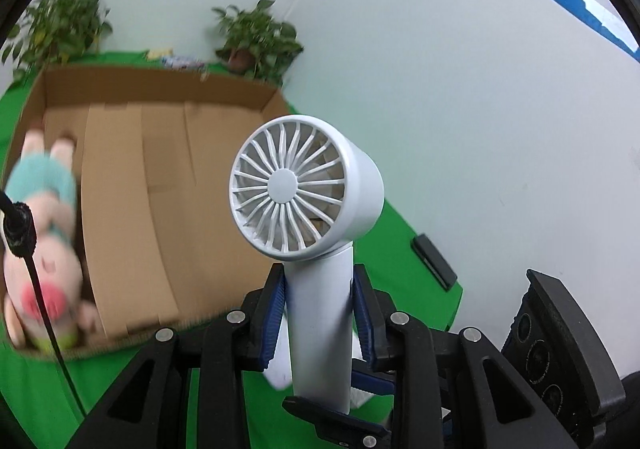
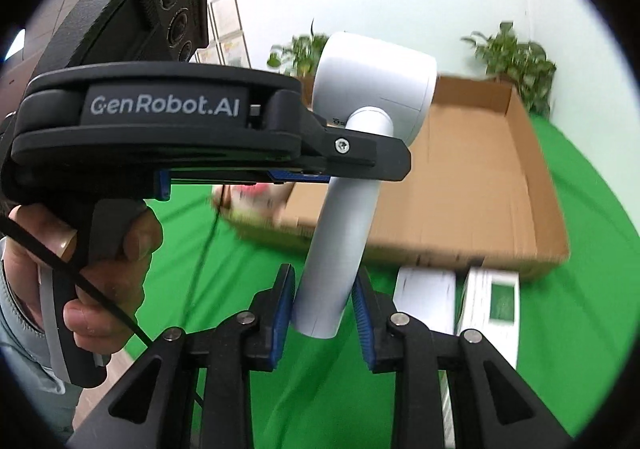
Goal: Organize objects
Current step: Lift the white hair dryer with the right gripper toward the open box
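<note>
Evidently the white handheld fan (image 1: 306, 185) is held off the green cloth (image 1: 404, 249), gripped by both tools at once: the left gripper (image 1: 320, 313) is nearly closed on the upper handle just under the head, and the right gripper (image 2: 324, 309) is nearly closed on the handle's lower end. The fan looks light and rigid, smooth glossy plastic, likely slippery; its thin radial grille vanes seem the fragile part, so the round, straight handle is the sensible place to hold. Behind it, an open cardboard box (image 1: 168, 185) of matte, creased board sits toward the cloth's far edge, with a soft pink plush pig (image 1: 44, 233) lying against the box's left wall.
</note>
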Demonstrator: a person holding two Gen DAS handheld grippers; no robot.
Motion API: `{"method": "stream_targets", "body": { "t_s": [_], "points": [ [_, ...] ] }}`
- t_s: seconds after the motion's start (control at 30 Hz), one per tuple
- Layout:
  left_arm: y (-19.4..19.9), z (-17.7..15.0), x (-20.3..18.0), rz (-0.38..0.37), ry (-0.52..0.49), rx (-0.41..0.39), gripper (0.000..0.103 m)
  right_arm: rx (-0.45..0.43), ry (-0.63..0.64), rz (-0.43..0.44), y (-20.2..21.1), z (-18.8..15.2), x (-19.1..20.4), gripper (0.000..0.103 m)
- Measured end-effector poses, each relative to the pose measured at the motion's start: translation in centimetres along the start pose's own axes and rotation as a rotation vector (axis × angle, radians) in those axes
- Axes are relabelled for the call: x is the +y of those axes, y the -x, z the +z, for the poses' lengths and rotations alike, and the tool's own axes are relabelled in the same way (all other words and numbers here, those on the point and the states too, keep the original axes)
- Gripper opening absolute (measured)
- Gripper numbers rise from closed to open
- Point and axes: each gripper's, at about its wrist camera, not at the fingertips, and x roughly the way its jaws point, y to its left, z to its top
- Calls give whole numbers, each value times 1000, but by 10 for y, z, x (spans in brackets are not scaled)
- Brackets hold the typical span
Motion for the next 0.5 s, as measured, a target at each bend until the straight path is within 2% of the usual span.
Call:
{"method": "stream_targets", "body": {
  "t_s": [0.17,0.27,0.37,0.5],
  "points": [
    [1,36,-1,11,-35,-34,29,-38,-17,2,1,10,-17,26],
    [-17,57,1,18,-26,-41,29,-38,-29,10,1,16,-21,26],
    [-34,78,10,40,-6,-34,29,-18,-49,23,0,32,-25,25],
    [-58,90,32,52,53,-21,29,35,-84,61,-20,52,-37,24]
  ]
}}
